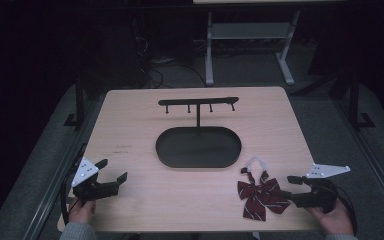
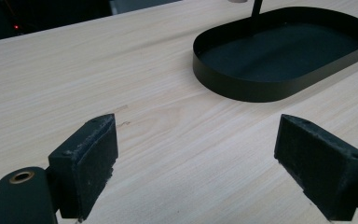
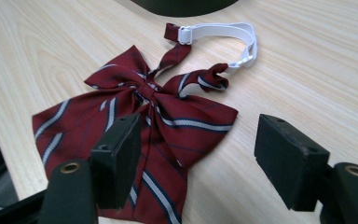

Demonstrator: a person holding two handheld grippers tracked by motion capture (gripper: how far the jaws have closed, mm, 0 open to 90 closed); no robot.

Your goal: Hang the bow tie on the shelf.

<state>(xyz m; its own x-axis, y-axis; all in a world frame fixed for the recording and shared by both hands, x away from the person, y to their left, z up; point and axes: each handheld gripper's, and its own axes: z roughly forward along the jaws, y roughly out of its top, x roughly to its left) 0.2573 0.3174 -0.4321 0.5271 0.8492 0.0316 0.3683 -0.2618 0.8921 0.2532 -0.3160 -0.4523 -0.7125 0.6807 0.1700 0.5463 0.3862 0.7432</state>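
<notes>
Resting near the centre of the light wooden bench (image 1: 130, 125) is a black oval tray (image 1: 198, 147), which serves as the reference landmark here. A thin post rises from the far side of the tray and carries a horizontal black hanger bar (image 1: 198, 102) with small pegs hanging beneath it. A dark red bow tie (image 1: 260, 195) with pale stripes lies flat on the bench, toward the near right of the tray and apart from it; its white elastic strap (image 1: 256, 162) loops off the end of the bow that faces the tray. The right gripper (image 1: 292, 187) sits beyond the bow tie from the tray, held in the person's right hand (image 1: 332, 217), jaws spread apart, one jaw over the fabric edge in the right gripper view and the other over bare wood. The left gripper (image 1: 111, 170) is held to the near left of the tray, well apart from it, in the left hand (image 1: 82, 211); its jaws stand wide apart with nothing between them, aimed across bare bench toward the tray.
</notes>
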